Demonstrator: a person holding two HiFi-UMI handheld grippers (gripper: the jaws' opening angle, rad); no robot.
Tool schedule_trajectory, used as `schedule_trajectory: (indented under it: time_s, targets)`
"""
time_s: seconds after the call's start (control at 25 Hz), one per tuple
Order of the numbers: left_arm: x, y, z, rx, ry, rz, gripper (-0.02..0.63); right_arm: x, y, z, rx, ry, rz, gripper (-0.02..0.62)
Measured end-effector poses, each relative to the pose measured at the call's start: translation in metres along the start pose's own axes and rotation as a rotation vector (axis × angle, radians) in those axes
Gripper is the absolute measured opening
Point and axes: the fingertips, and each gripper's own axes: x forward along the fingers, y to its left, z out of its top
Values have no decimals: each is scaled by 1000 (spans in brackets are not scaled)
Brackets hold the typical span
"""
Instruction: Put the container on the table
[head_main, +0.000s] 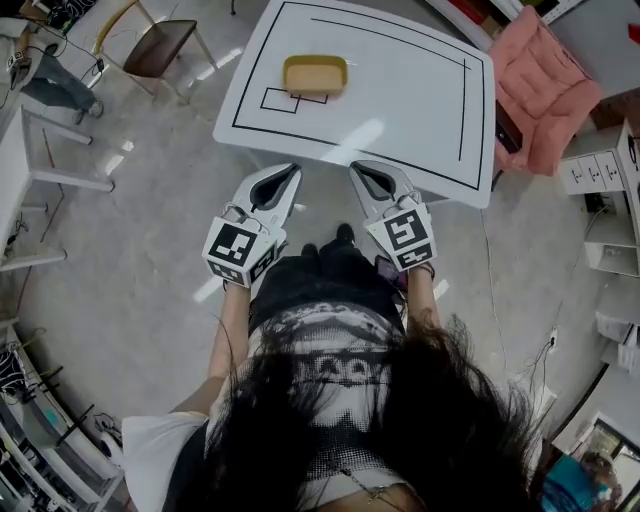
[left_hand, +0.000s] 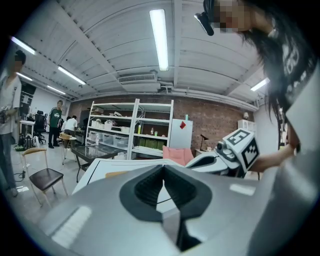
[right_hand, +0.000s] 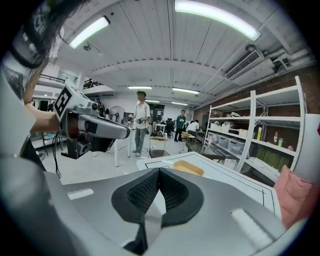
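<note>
Head view: the container (head_main: 315, 74) is sitting on the table (head_main: 400, 110), well apart from both grippers. Left gripper view: the left gripper (left_hand: 163, 167) is holding its jaws together, empty. Right gripper view: the right gripper (right_hand: 159, 171) is doing likewise. The container is probably light and stiff, and is best pinched at its rim.

1. The head view sits above the person and looks steeply down on the white surface (head_main: 400, 90), with the left gripper (head_main: 287, 175) and right gripper (head_main: 362, 172) just off its near edge.
2. The left gripper view looks low and level along its own fingers (left_hand: 145, 187), across the surface toward the shelves (left_hand: 131, 131).
3. The right gripper view does likewise, close over the near edge.
4. All three views share the surface and the container (head_main: 315, 75) near its left edge.
</note>
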Motion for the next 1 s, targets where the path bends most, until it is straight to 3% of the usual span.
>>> schedule_trajectory:
  time_s: [0.4, 0.76, 1.0]
  targets:
    - [9, -41, 1, 9, 13, -14, 0, -46, -13, 1, 41, -39, -16, 5]
    - [20, -113, -2, 26, 29, 9, 0, -113, -25, -16, 99, -102, 22, 5]
    - [20, -152, -4, 39, 6, 39, 0, -149, -25, -30, 85, -124, 40, 5]
